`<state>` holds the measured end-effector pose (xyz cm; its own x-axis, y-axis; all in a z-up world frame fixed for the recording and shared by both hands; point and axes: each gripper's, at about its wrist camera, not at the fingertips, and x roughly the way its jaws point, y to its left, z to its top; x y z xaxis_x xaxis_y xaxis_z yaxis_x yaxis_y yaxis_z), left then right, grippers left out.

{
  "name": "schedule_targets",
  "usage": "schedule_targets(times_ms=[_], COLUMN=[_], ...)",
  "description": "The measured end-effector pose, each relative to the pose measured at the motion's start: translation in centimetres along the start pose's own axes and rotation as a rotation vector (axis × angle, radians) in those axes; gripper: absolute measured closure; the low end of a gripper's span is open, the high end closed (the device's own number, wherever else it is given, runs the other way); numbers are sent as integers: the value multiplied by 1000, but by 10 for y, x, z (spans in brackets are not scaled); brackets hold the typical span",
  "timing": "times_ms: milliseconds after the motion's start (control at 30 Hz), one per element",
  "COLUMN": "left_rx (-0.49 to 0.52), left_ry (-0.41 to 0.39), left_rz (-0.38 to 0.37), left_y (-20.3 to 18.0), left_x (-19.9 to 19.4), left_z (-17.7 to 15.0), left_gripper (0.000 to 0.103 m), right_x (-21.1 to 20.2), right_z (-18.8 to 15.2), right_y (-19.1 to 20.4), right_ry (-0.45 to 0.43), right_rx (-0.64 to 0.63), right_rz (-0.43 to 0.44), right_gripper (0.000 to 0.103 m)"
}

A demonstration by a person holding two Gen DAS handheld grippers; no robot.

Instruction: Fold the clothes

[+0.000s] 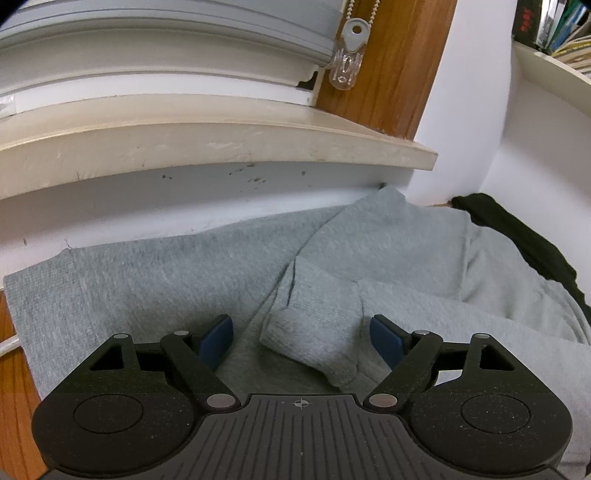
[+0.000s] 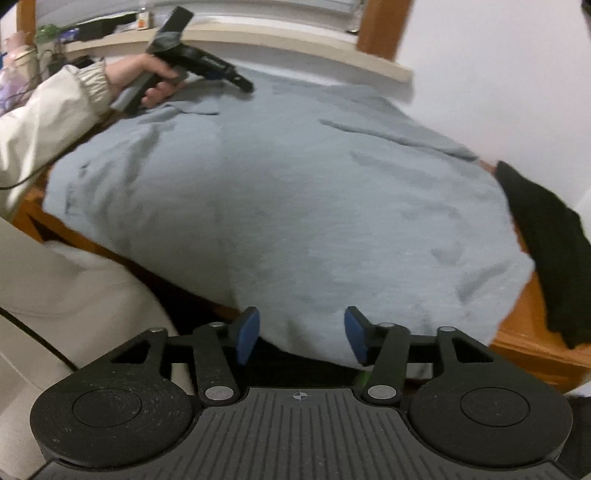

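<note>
Grey sweatshirt (image 2: 295,192): lying spread across the wooden worktop (image 2: 524,347), its near hem hanging just over the front edge, its far side reaching the wall under the windowsill (image 1: 221,140). One sleeve (image 1: 321,332) is lying folded inward across the body, its ribbed cuff resting on the grey fabric.

Black garment (image 2: 546,251): lying bunched at the right end of the worktop, touching the sweatshirt's right edge.

Left gripper (image 1: 301,341): hovering over the folded sleeve near the far side, tilted downward. Its jaws are standing wide, the blue pads (image 1: 218,339) either side of the cuff without pressing on it; nothing is being gripped. In the right wrist view the same tool (image 2: 207,70) is showing at the far left of the sweatshirt, held by a hand (image 2: 147,79) coming out of a cream sleeve (image 2: 55,110).

Right gripper (image 2: 301,334): hanging at the near hem. Its jaws are standing partly apart, blue pads (image 2: 247,332) flanking the hem's edge and not clamping it.

Background: a clear blind-cord clip (image 1: 349,55) hanging against a wooden window frame (image 1: 388,66); a white shelf with books (image 1: 554,33) sitting at upper right.
</note>
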<state>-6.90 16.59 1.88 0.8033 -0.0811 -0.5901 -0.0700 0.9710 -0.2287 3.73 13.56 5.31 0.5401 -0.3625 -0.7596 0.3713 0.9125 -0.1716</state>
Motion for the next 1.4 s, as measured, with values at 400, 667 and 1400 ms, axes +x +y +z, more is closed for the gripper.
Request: schedule_targets(times_ms=[400, 667, 1400], left_rx=[18, 16, 31], left_ry=[1, 5, 0], left_rz=[4, 1, 3], left_y=[-2, -2, -2], left_x=[0, 1, 0], left_z=[-1, -2, -2], left_gripper=[13, 13, 12], right_x=[25, 56, 59], right_z=[-30, -33, -16], right_y=[-119, -158, -133], right_ry=[-58, -66, -100], right_rx=[334, 467, 290], right_rz=[-137, -143, -245], right_gripper=[43, 63, 70])
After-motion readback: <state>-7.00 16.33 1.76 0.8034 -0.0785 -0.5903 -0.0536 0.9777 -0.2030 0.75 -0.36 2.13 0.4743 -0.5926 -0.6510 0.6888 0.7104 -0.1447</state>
